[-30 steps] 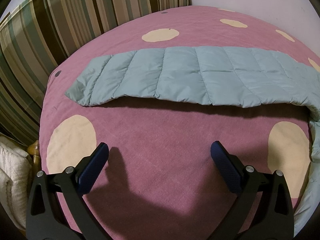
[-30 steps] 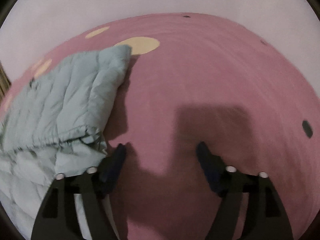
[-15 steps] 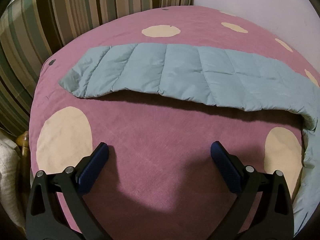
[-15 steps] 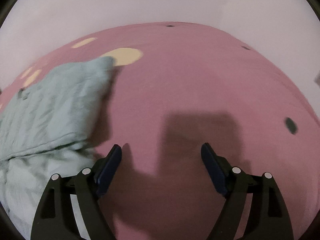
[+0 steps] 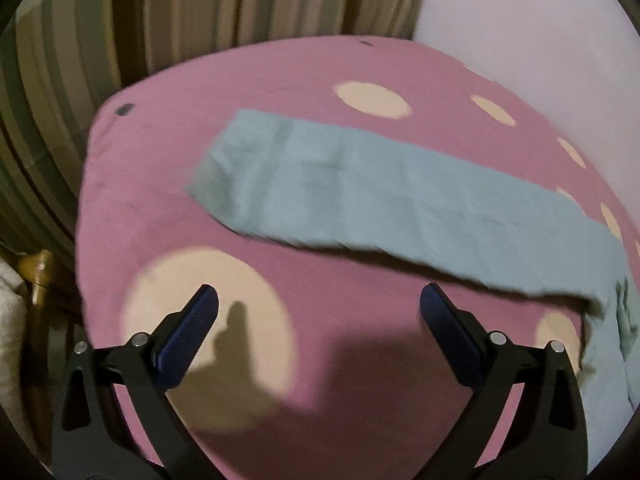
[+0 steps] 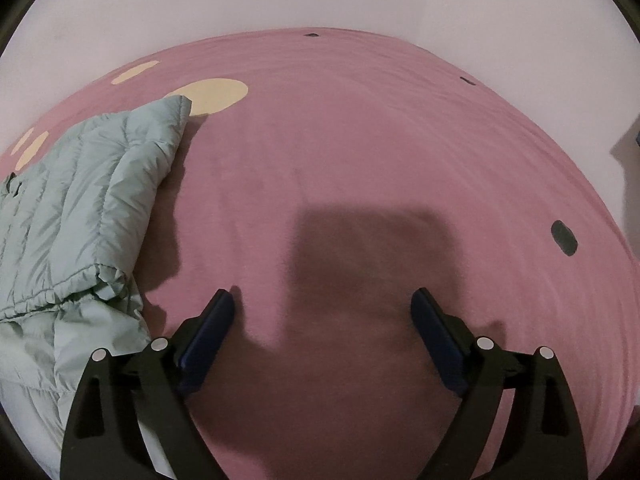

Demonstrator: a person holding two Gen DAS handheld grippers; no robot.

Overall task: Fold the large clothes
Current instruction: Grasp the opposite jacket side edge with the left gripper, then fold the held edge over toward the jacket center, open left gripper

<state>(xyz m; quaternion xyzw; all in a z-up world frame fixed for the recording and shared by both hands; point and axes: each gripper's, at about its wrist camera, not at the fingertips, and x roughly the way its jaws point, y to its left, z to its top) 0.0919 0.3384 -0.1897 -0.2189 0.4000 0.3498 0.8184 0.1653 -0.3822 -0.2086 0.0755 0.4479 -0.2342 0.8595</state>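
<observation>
Holding the left claw wide open above the pink bed, with only bare cover and a cream dot between its jaws. Gripping nothing there. Seeing blur across that whole view, so reading no fine detail off it.

Spotting the quilted jacket sleeve laid flat ahead of that claw, clear of both jaws. Tracing its long axis from about 10 o'clock down to 4 o'clock, cuff end aimed at 10 o'clock toward the striped curtain, far end dropping into the jacket's bulk at the 4 o'clock edge. Judging the reason for that lay: stretched out straight and smooth, ready to be swung across the body as one clean fold.

Switching to the right claw: jaws just opening further, standing wide, nothing between them but shadowed bed. Holding nothing either. Finding the jacket off at 9 o'clock in this view, its gathered hem bunched at 8 o'clock just beside the claw's left finger, apart from the pad as far as can be told. Noting a doubled-over panel on top, corner pointing up toward 11 o'clock at a cream dot.

Reading both empty, open claws as a pause between folds, set for fresh grips. Guessing the cuff for the left, the hem edge for the right. Watching for slippery, puffy fabric springing back out of any fold.
</observation>
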